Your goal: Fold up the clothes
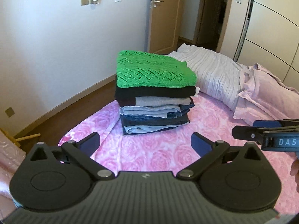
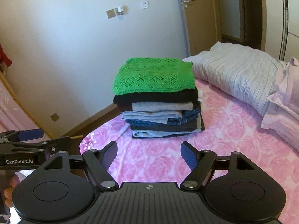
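Observation:
A neat stack of folded clothes (image 1: 155,108) (image 2: 162,115) stands on the pink rose-patterned bed sheet (image 1: 149,158) (image 2: 149,160). A green knit sweater (image 1: 153,69) (image 2: 155,76) lies on top, then a black garment (image 1: 155,91), a grey one and several denim pieces (image 1: 155,123). My left gripper (image 1: 145,140) hovers in front of the stack, open, with nothing between its blue pads. My right gripper (image 2: 149,147) hovers beside it, also open and holding nothing. Each gripper shows at the edge of the other's view, apart from the clothes.
A white striped pillow (image 1: 214,71) (image 2: 239,71) and a pale pink pillow (image 1: 261,85) (image 2: 284,97) lie right of the stack. The bed's edge drops to a brown floor (image 1: 65,112) at left, along a white wall. A wooden door (image 1: 164,15) stands behind.

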Action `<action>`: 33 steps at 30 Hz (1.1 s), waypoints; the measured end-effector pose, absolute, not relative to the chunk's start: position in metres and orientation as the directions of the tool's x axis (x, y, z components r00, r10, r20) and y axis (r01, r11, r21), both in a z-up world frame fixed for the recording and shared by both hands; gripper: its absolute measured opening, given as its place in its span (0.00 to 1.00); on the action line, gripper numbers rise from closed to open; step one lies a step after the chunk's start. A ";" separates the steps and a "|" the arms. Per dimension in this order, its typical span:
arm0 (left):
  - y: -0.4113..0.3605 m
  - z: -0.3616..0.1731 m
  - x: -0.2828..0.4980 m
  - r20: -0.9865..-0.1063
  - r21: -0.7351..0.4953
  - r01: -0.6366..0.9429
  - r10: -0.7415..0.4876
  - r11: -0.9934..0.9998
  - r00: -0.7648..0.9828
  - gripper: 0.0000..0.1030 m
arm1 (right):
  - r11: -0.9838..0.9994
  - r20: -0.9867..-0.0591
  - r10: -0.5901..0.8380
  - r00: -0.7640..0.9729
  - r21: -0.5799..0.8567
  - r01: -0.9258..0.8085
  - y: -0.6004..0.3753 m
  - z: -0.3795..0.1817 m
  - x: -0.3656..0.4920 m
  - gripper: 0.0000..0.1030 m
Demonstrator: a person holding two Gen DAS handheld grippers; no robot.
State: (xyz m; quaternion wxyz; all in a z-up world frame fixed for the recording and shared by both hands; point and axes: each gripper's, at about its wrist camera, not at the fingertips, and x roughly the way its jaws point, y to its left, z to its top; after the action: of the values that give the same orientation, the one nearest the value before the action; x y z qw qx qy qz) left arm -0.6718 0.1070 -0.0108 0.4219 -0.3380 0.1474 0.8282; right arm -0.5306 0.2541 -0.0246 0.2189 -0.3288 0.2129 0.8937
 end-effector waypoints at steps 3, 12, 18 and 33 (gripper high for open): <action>0.099 -0.009 -0.663 -0.685 -0.032 -0.786 0.586 -0.618 -0.433 0.99 | -0.824 -0.677 0.251 -0.692 0.226 -0.520 0.247 -0.022 -0.522 0.70; 0.093 -0.008 -0.650 -0.703 -0.026 -0.779 0.566 -0.626 -0.431 0.99 | -0.837 -0.683 0.219 -0.697 0.235 -0.494 0.234 -0.024 -0.507 0.70; 0.093 -0.012 -0.645 -0.714 -0.029 -0.780 0.559 -0.625 -0.422 0.99 | -0.836 -0.693 0.212 -0.689 0.237 -0.495 0.233 -0.027 -0.505 0.70; 0.091 -0.017 -0.645 -0.727 -0.039 -0.773 0.549 -0.633 -0.413 0.99 | -0.840 -0.710 0.194 -0.677 0.237 -0.488 0.234 -0.034 -0.507 0.70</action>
State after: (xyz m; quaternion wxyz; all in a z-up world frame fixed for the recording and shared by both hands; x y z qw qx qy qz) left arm -0.6446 0.0907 -0.0165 0.3997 -0.3655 0.1532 0.8265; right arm -0.5070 0.2337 -0.0341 0.1913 -0.3532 0.2084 0.8918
